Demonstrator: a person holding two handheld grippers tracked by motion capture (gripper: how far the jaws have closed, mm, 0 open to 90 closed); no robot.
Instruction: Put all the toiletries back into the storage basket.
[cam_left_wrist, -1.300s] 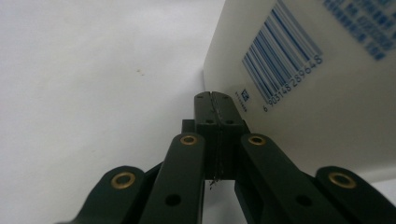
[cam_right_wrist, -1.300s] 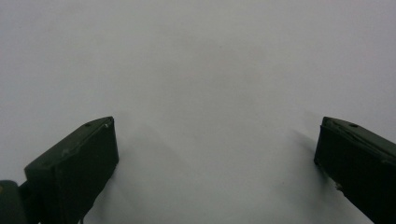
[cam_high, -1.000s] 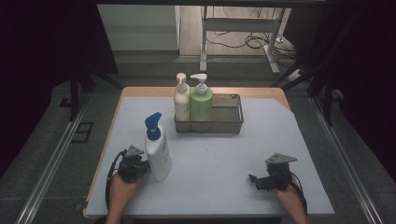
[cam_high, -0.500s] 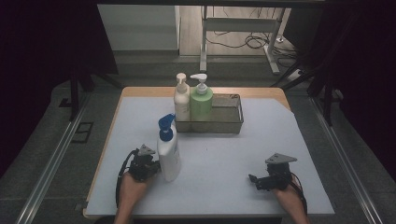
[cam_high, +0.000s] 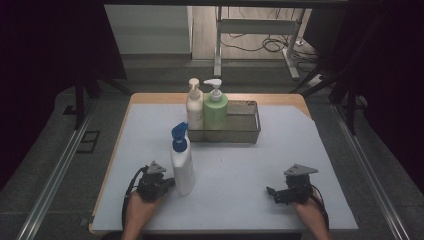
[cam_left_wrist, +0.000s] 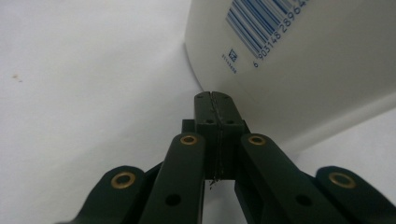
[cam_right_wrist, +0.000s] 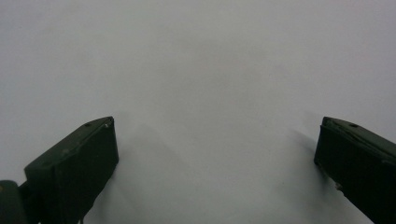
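Now my left gripper (cam_left_wrist: 215, 100), jaws pressed together, touches the white bottle (cam_high: 182, 167) at its fingertips; both have slid rightward toward the basket (cam_high: 250, 131). My right gripper (cam_right_wrist: 215, 140) hasn't moved, jaws wide apart over bare table.

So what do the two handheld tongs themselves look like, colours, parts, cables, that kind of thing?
Both are black. The left tongs have flat link arms with brass-ringed pivot holes and small screws in the pads. The right tongs show plain, blocky black pads. Seen from the high view, each carries a grey three-cornered plate on top and trails a black cable looping back past the hand. No sleeves are visible.
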